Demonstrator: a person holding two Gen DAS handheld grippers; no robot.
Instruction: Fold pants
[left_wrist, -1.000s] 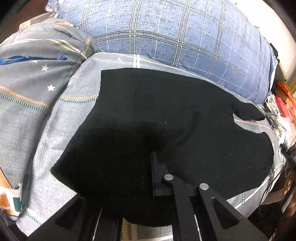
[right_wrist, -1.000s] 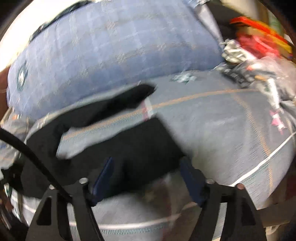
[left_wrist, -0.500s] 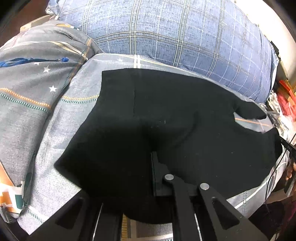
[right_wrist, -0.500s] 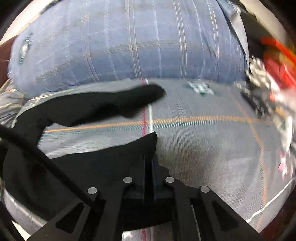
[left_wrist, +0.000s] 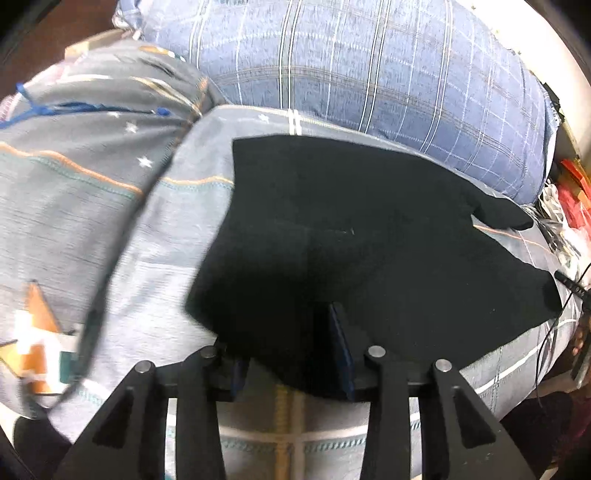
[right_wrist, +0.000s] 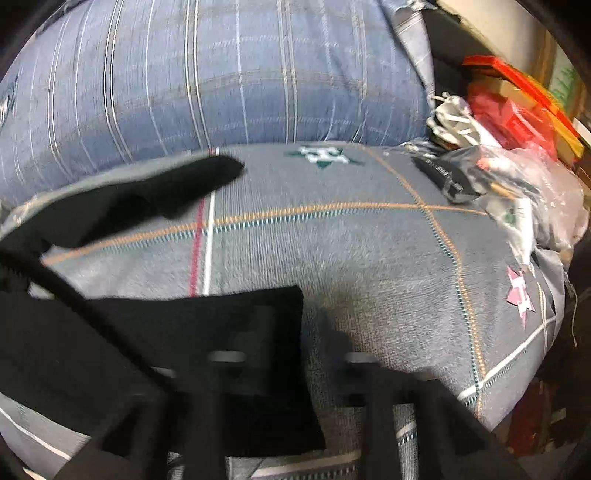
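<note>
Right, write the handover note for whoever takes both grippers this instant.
Left gripper: jaws opening, near edge of the black pants between them, not pinched.
Right gripper: jaws opening over a pants corner; blurred, no grip.
Pants lie spread on the grey bedspread before the blue plaid pillow; one leg strays toward the pillow.
Done: pants laid out.
Left: probably align that leg, then fold.
</note>
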